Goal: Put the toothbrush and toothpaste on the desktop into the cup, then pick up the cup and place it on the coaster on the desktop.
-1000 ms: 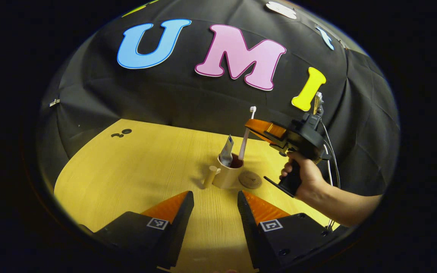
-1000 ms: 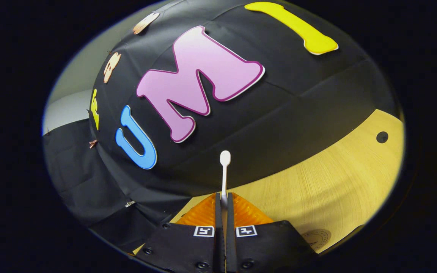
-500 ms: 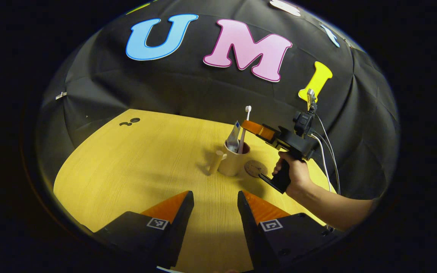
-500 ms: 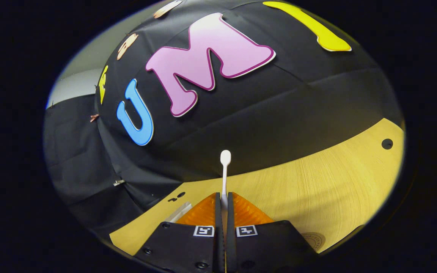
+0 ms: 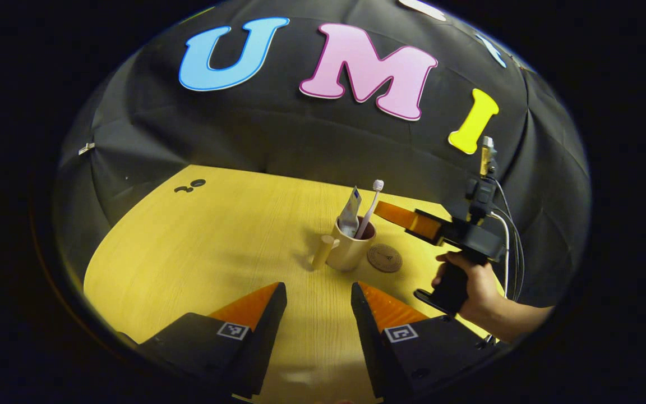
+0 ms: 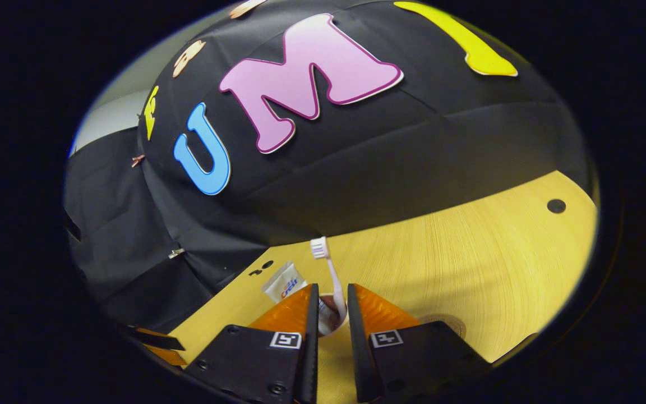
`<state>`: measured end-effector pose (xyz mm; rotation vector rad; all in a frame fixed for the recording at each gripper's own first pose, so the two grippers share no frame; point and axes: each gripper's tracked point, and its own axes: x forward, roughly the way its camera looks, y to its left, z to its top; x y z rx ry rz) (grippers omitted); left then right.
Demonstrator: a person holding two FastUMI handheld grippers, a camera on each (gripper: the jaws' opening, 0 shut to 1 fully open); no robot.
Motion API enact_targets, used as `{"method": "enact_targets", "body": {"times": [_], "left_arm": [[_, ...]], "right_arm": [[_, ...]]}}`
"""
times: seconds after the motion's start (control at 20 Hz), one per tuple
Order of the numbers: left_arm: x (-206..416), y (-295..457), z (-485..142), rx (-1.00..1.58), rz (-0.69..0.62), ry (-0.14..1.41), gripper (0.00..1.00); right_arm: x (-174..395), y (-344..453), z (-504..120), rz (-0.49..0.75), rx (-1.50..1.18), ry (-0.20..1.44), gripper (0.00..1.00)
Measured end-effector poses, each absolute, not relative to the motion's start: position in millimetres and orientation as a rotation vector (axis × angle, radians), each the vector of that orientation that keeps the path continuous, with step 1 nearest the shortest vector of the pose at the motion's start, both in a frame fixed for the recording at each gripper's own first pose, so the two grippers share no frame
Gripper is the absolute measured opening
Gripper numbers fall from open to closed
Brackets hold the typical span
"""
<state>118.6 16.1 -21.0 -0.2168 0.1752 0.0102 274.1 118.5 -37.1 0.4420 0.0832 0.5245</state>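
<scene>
The beige ceramic cup point(image 5: 350, 248) with its stubby side handle is standing upright near the middle of the yellow wooden worktop point(image 5: 211, 247). It is holding two items: the white toothpaste tube point(image 5: 350, 212), leaning left, and the white toothbrush point(image 5: 372, 205), leaning right with its bristle head up above the rim. The round brown coaster point(image 5: 384, 258) is lying on the worktop just beside the cup, on its right, with nothing on it.

The right hand-held gripper point(image 5: 382, 210), carried in a person's hand point(image 5: 471, 286), is hovering beside the cup. Half a second ago its fingers were clamped on the toothbrush; they are now standing slightly apart, and the toothbrush is resting free in the cup. The left hand-held gripper point(image 5: 317, 306) is waiting near the front edge, fingers apart and unchanged.
</scene>
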Motion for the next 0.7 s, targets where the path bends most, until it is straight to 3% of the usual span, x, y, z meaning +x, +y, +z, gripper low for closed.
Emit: {"method": "enact_targets", "body": {"times": [0.05, 0.1, 0.15, 0.3, 0.5, 0.55, 0.6, 0.7], "left_arm": [[118.7, 18.2, -16.6, -0.223, -0.001, 0.195, 0.72], [124.0, 17.6, -16.4, -0.229, -0.013, 0.221, 0.73], [129.8, 19.1, -19.3, -0.228, -0.014, 0.252, 0.73], [144.1, 19.4, -28.0, -0.216, -0.043, 0.353, 0.73], [162.5, 17.5, -33.2, -0.164, -0.103, 0.425, 0.73], [167.8, 20.2, -34.5, -0.129, -0.111, 0.435, 0.73], [172.4, 22.7, -34.3, -0.087, -0.121, 0.447, 0.73], [183.0, 23.6, -32.4, 0.005, -0.159, 0.462, 0.73]], "right_arm": [[265.6, 114.0, -41.1, 0.512, 0.467, 0.108, 0.33], [255.0, 109.6, -43.9, 0.504, 0.492, 0.128, 0.20], [242.6, 105.4, -47.3, 0.503, 0.507, 0.143, 0.38], [211.0, 88.8, -60.5, 0.491, 0.496, 0.186, 0.47], [181.4, 65.1, -74.3, 0.480, 0.526, 0.241, 0.49], [175.8, 60.3, -78.5, 0.473, 0.526, 0.249, 0.34], [171.0, 54.2, -80.9, 0.463, 0.524, 0.255, 0.51], [159.1, 42.3, -85.4, 0.449, 0.527, 0.266, 0.52]]}}
